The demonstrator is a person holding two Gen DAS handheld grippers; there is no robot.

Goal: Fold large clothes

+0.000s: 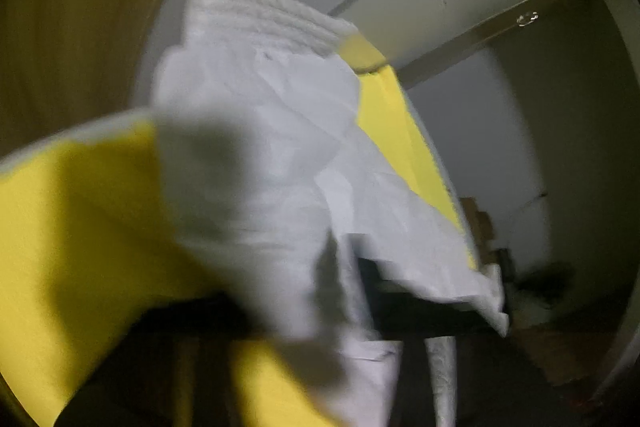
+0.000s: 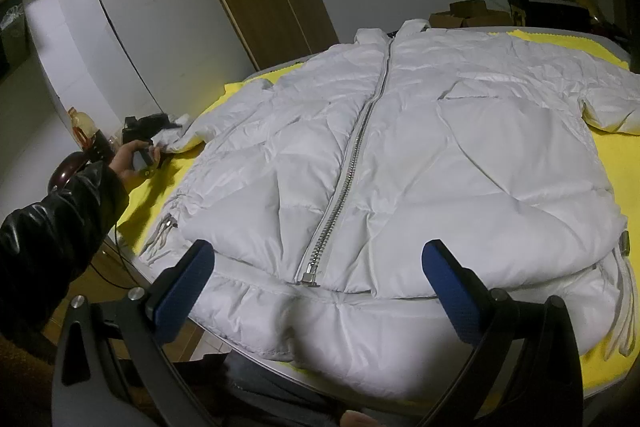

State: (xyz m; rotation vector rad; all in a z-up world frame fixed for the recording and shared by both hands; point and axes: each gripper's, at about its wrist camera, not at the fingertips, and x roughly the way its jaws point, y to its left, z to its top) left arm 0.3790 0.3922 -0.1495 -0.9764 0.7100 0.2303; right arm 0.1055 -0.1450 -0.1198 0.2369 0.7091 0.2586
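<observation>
Your white quilted puffer jacket (image 2: 400, 163) lies flat, front up, on the yellow cloth (image 2: 612, 167) covering the table, collar away from you. Your right gripper (image 2: 320, 287) hovers over its hem, fingers either side of the zipper's end; your left gripper (image 2: 160, 135) sits at the left sleeve's cuff, beyond the table's left edge.

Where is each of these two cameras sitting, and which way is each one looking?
Left wrist view: on the left gripper, very close to a white sleeve over the yellow cloth; blurred, and none of the gripper's fingers show.
Right wrist view: on the right gripper, looking across the white puffer jacket from its hem; blue finger pads stand wide apart, and the person's left hand shows at the far sleeve.
Both views share the jacket and the yellow cloth.
</observation>
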